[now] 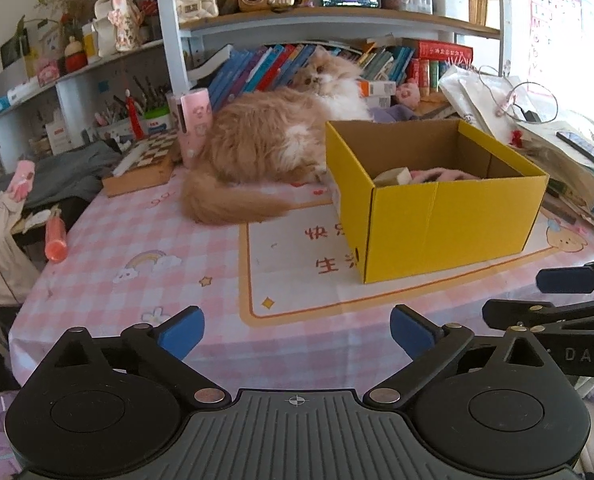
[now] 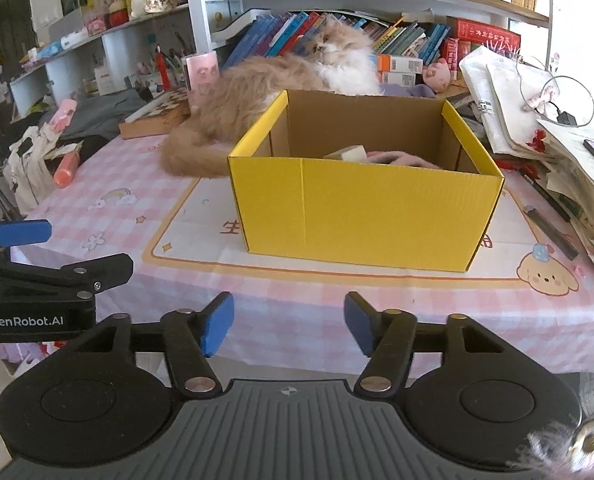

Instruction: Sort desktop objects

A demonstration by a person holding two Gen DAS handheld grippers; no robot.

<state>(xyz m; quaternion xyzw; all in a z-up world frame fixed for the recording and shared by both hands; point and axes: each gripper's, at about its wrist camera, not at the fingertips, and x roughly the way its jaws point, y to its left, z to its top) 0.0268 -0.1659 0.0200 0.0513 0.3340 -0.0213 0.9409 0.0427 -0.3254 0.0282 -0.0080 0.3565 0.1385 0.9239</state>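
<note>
Both hand-held grippers, left wide and right half-open, hang empty at the near bench edge; the yellow box lies ahead, nearer the right one, long axis left-right.

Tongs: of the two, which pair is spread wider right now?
The left tongs: nothing sits between the blue pads, and the gap is clearly broader than on the right tongs, which are open too but narrower and also empty.
</note>
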